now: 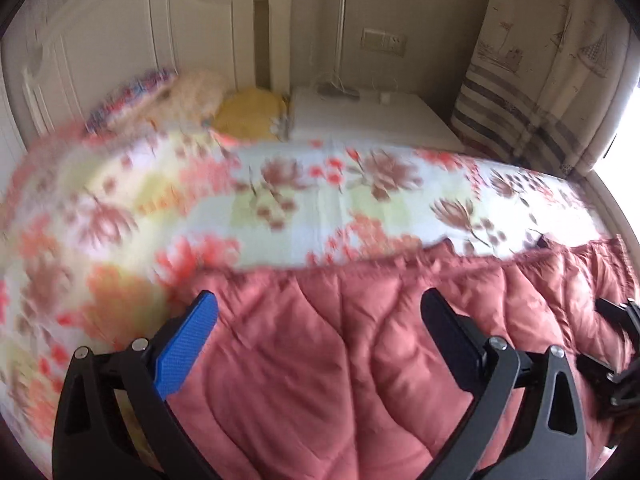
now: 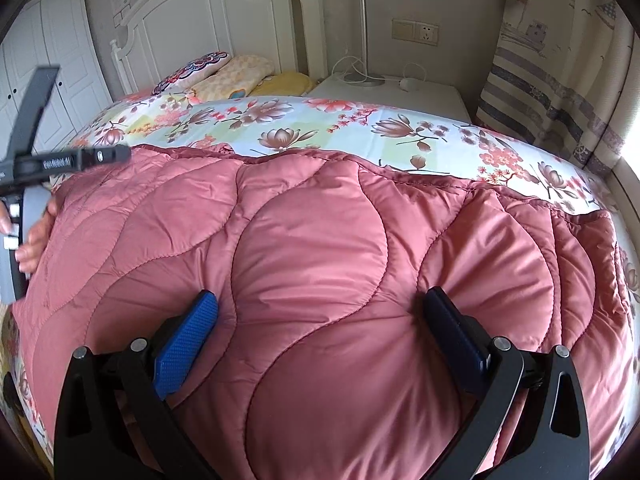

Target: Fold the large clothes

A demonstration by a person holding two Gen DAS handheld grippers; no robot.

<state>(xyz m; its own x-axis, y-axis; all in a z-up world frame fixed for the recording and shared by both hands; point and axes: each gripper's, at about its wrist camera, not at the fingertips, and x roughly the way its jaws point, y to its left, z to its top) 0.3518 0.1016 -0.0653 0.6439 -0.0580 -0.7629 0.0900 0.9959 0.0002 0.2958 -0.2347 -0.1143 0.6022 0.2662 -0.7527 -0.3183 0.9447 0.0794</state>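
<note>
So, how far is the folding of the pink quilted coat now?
Already done, it seems: the pink quilted coat lies spread on the floral bedsheet, its far edge straight. In hand: nothing is gripped; the right gripper and the left gripper are both open above the fabric. The left view is blurred. Left: no finished compact fold shows, so the folding itself seems still to come.
</note>
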